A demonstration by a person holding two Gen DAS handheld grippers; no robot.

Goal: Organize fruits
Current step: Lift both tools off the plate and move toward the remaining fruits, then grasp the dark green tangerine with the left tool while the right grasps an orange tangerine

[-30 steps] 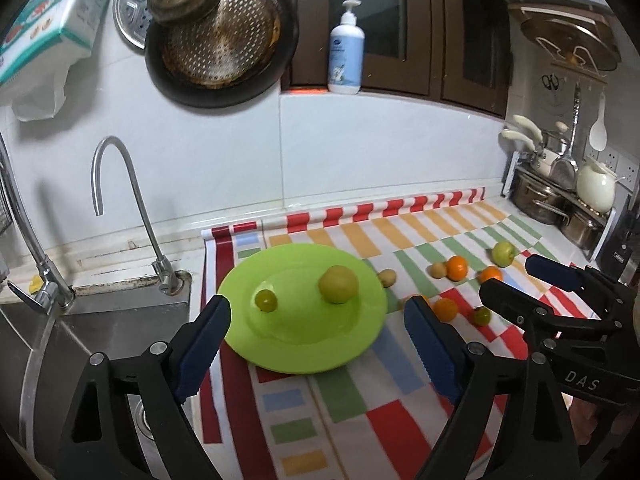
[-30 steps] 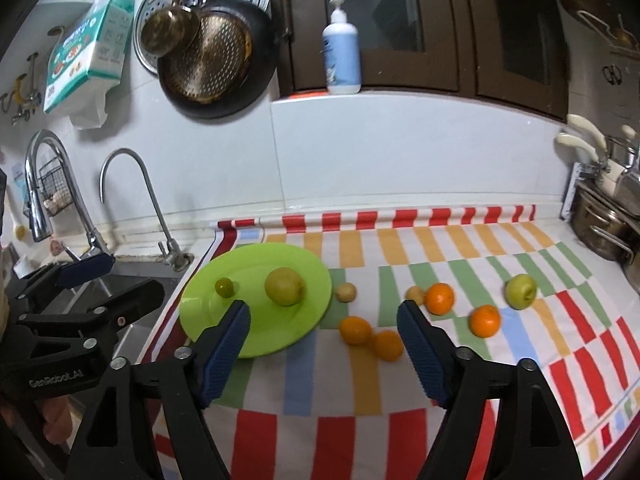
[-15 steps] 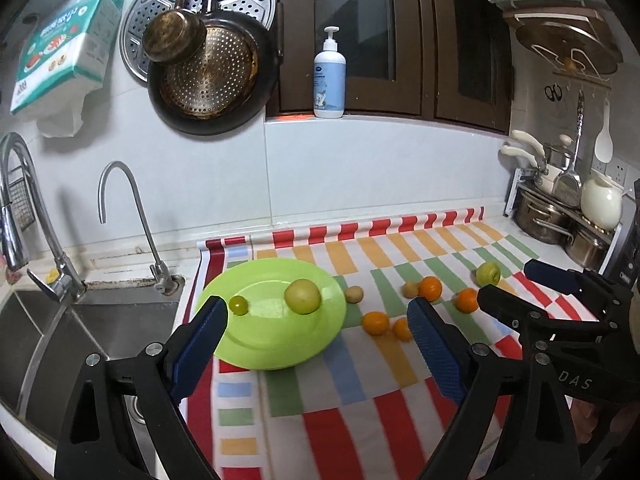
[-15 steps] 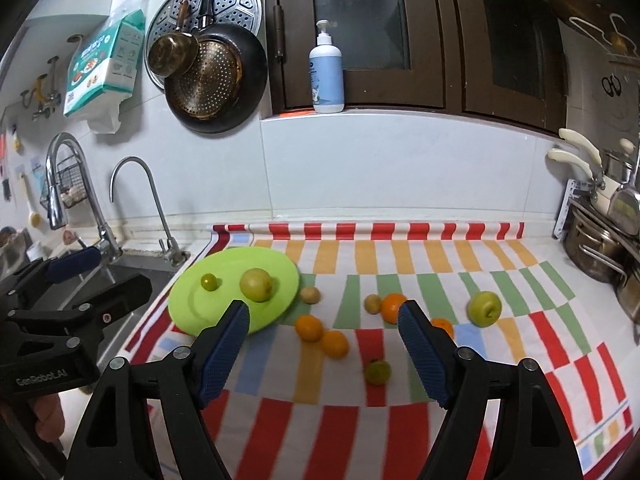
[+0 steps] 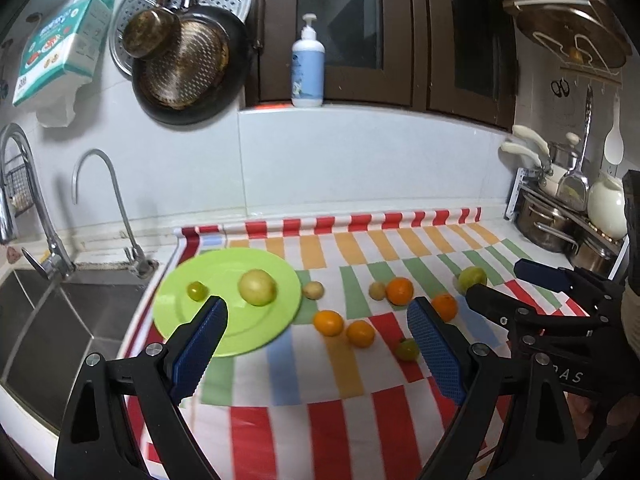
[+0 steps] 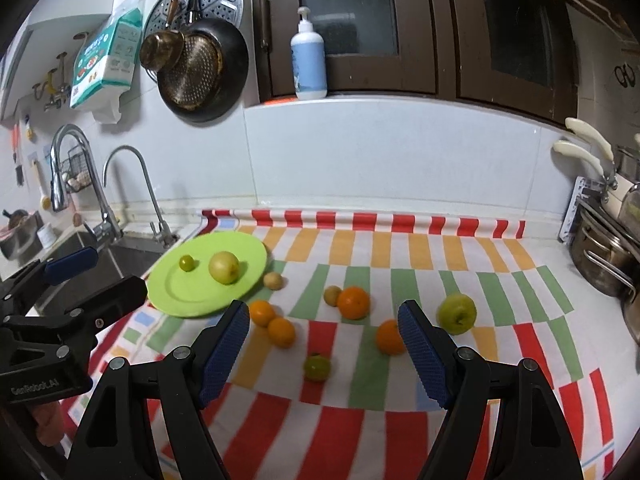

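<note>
Four oranges beside plate, seemingly.

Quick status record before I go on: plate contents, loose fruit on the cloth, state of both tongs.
plate: green plate, by the sink
on plate: small green fruit, larger yellow-green fruit
loose on striped cloth: four oranges, green apple, two small tan fruits, one small green fruit
left tongs: open, empty
right tongs: open, empty
</note>
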